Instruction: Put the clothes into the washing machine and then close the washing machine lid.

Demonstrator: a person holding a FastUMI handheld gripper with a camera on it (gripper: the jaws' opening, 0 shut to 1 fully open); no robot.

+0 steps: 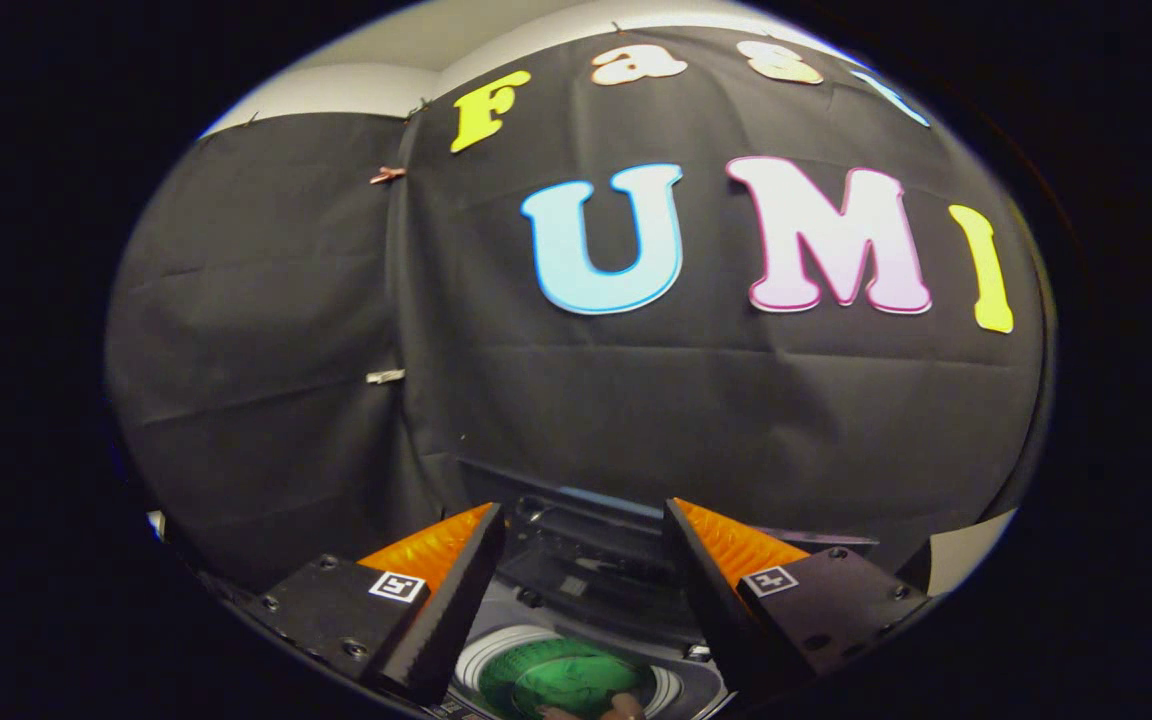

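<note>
The gripper (584, 540) hangs with fingers apart, holding nothing. Below, between them, the washing machine (576, 610) shows its drum (566, 680) with something in it — clothes, I judge. Beyond stands the raised lid (576, 490) — a careless reach could jab it.

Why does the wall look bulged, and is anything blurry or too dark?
Gripper view: fisheye lens bows the cloth wall; lighting dim, even; the open fingers look sharp; the washing machine between them is shadowed, its green drum slightly soft.
</note>
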